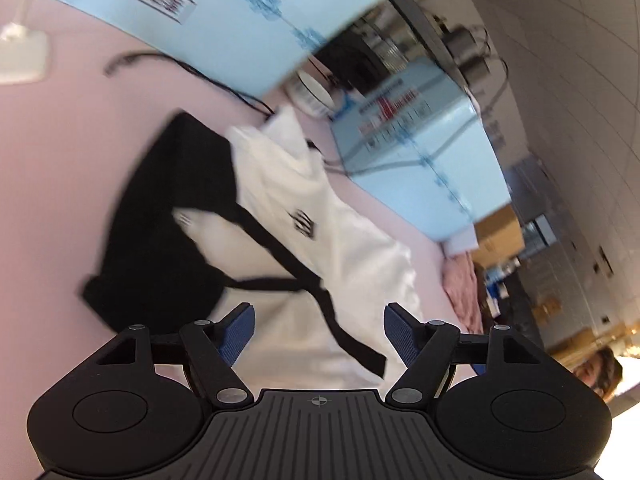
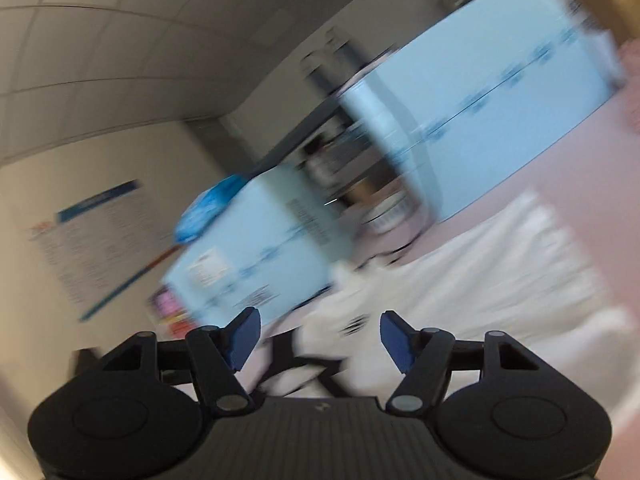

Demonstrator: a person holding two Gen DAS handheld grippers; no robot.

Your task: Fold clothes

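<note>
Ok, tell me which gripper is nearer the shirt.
Probably left. The left gripper hovers open directly over the shirt; the right gripper, open, points level past its edge.

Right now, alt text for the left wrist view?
The open left gripper hangs empty over a white and black garment lying rumpled on a pink table. Light blue boxes stand along the table's far side, with a black cable beside them; the picture is motion-blurred.
</note>
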